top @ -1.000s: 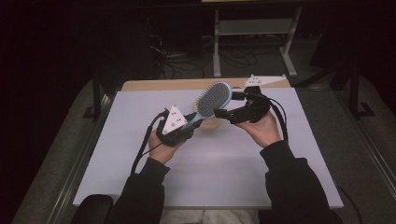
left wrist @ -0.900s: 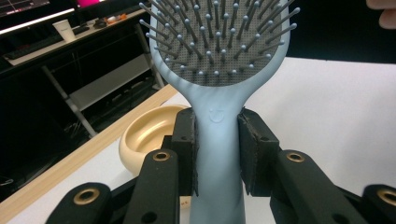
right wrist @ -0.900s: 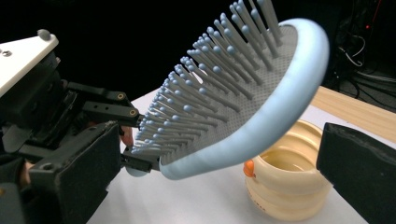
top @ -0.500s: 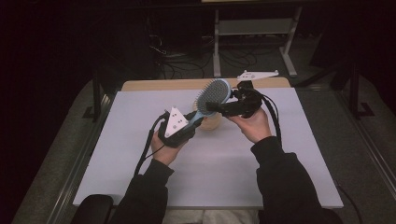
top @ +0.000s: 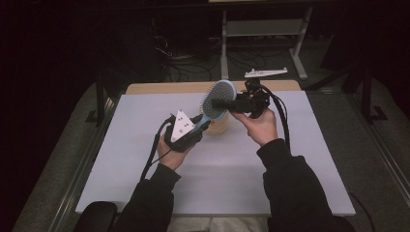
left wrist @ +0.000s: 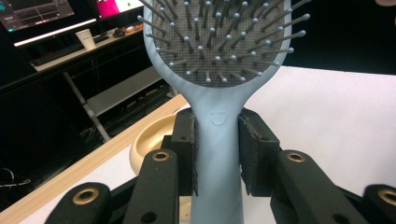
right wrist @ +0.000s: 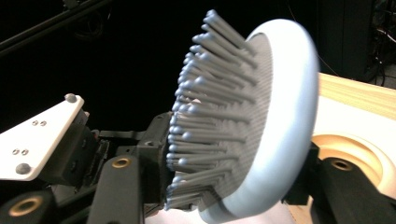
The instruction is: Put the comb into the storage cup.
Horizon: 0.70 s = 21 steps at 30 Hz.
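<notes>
The left gripper (top: 202, 123) is clenched on the handle of a pale blue hairbrush (top: 218, 98), its pads (left wrist: 187, 140) pressed against both sides of the neck just below the bristles, so the brush head stands up and out where the other hand can get at it. The right gripper (top: 218, 103) comes in from the side, and its jaws have just been closing with the brush head between them: one on the bristle face, one behind the smooth back. Whether they already press on the head I cannot tell; it looks like a second hold being taken, perhaps to pass the brush over.

The brush is held in the air above the far middle of the white tabletop (top: 145, 125), clear of it. Beneath it, near the far edge, sits a shallow cream bowl (top: 218, 126), possibly where the brush is meant to go.
</notes>
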Motion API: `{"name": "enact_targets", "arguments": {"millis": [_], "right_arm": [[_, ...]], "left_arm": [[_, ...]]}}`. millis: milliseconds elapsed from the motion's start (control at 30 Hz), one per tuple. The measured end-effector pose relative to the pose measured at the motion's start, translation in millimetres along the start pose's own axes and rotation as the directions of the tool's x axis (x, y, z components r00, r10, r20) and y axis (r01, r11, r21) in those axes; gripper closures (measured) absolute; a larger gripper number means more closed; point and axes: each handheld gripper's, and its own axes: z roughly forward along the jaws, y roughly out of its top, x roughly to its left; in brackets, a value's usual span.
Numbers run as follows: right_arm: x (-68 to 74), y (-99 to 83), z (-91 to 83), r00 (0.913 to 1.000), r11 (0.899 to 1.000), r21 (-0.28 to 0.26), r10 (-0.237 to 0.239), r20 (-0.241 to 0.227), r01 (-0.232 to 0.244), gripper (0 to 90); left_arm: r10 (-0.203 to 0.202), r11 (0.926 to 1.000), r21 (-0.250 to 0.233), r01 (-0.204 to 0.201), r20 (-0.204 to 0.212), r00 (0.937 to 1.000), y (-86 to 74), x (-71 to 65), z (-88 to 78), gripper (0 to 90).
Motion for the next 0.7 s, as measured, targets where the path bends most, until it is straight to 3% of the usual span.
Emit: {"name": "enact_targets", "arguments": {"millis": [133,233,367,467,700], "right_arm": [[2.7,2.7,1.6,1.0,1.0,0.006,0.001,0.003,-0.001,49.9],[3.4,4.6,2.4,1.0,1.0,0.005,0.005,-0.002,-0.005,51.6],[8.4,8.5,4.1,0.9993,0.999,0.035,-0.029,0.023,0.028,52.9],[11.0,11.3,5.1,0.9984,0.998,0.046,-0.048,0.031,0.046,53.3],[15.9,17.2,6.0,0.9955,0.995,0.063,-0.083,0.045,0.08,53.6]], "left_arm": [[-0.03,0.9995,-0.006,0.03,0.021,0.9993,-0.9,3.6,0.9,69.5],[-0.025,0.9996,-0.015,0.025,0.019,0.9995,-0.8,5.3,0.3,68.9],[-0.036,0.9991,-0.02,0.037,0.033,0.9988,1.2,8.8,-0.6,61.0],[-0.036,0.999,-0.026,0.037,0.039,0.9986,2.2,11.0,-2.1,60.4],[-0.1,0.9944,-0.027,0.102,0.067,0.9928,0.9,23.6,-6.1,55.0]]}}
